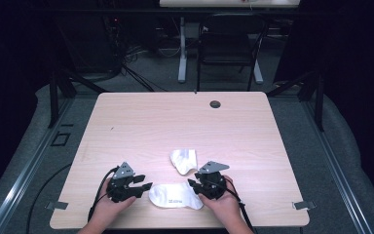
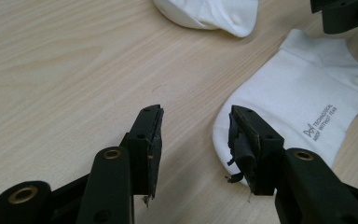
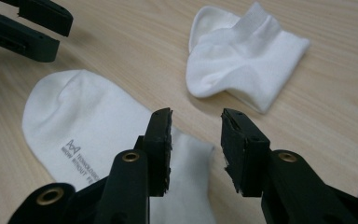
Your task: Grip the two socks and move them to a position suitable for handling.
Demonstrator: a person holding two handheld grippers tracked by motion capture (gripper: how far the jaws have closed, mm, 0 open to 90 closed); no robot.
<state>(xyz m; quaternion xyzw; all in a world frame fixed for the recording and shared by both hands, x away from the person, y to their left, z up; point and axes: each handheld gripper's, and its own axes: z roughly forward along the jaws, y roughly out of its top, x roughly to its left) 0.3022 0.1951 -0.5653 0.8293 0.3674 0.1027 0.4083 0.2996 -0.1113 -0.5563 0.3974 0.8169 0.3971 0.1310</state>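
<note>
White sock (image 2: 307, 98) reads "TECHNOLOGICAL … WITHOUT FEAR" (middle word unclear).

Overhead light on table (image 1: 126, 122); dark surroundings; soft focus.

Both forearms are reaching in from the near edge, each hand wrapping a black gripper. The left gripper (image 1: 143, 187) is pointing rightward, its jaws standing parted with a clear gap. The right gripper (image 1: 191, 184) is pointing leftward toward it, jaws likewise parted, and the two are sitting near each other
</note>
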